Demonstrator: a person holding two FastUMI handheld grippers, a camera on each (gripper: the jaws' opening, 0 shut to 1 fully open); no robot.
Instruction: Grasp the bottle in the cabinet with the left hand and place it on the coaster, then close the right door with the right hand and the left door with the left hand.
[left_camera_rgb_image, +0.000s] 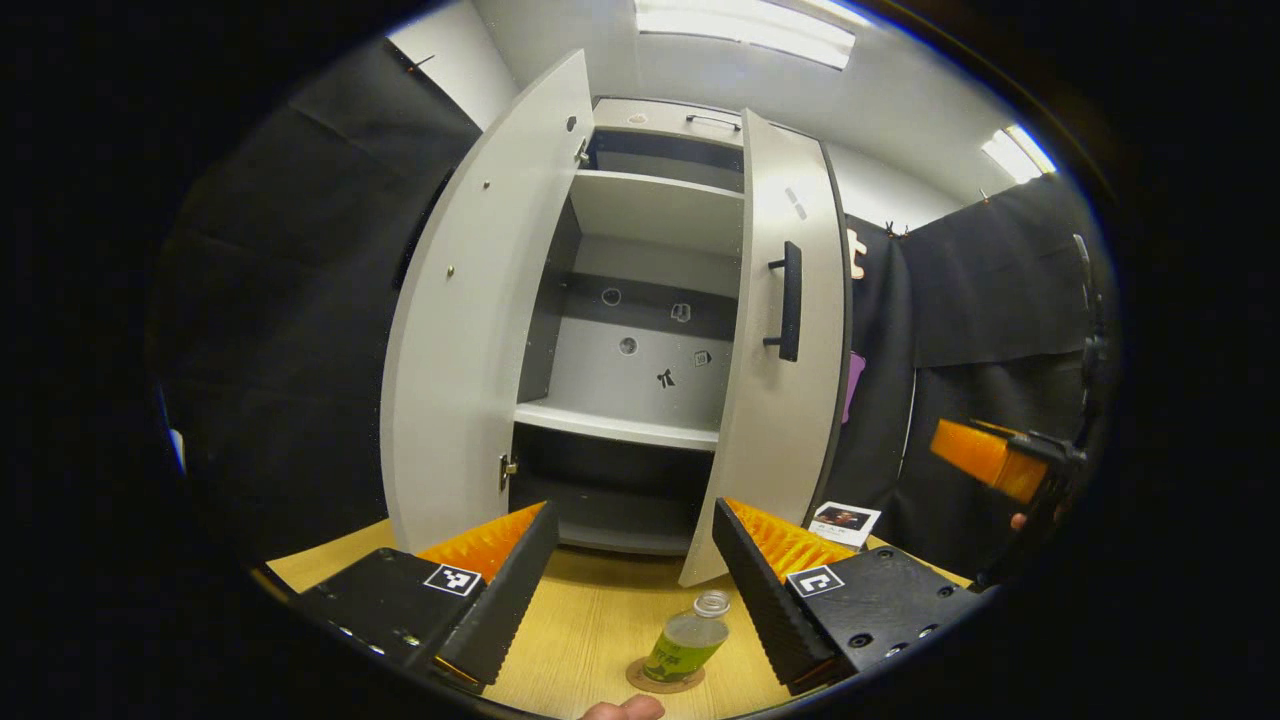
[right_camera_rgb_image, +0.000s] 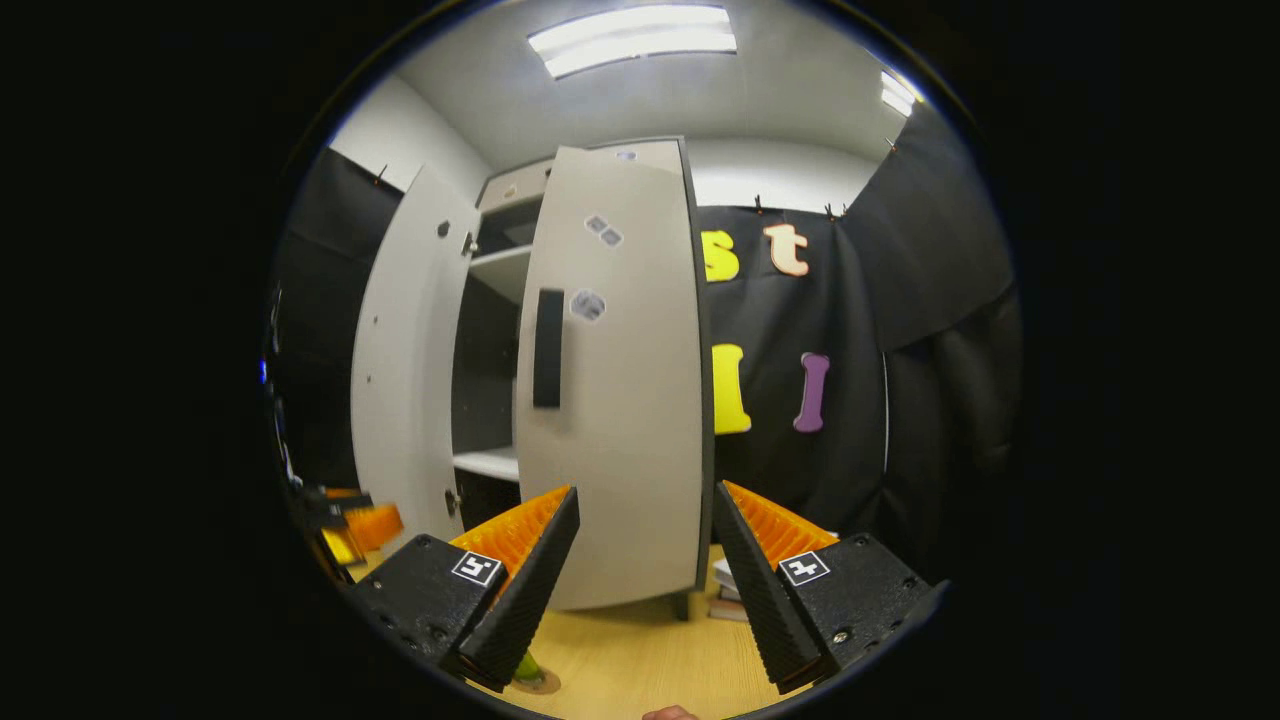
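Bottle (left_camera_rgb_image: 688, 640) upright on coaster (left_camera_rgb_image: 664, 679) — both tongs (left_camera_rgb_image: 634, 580) (right_camera_rgb_image: 645, 575) wide, empty, doors ajar.

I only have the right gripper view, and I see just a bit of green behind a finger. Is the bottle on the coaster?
Observer: Yes. In the left gripper view the bottle stands upright on the coaster, in front of the cabinet.
Operator: Is the left gripper holding it?
Observer: No. The left gripper is open, with its fingers spread apart and clear of the bottle.
Operator: Anything on the shelves?
Observer: The shelves seen between the doors hold no bottle.
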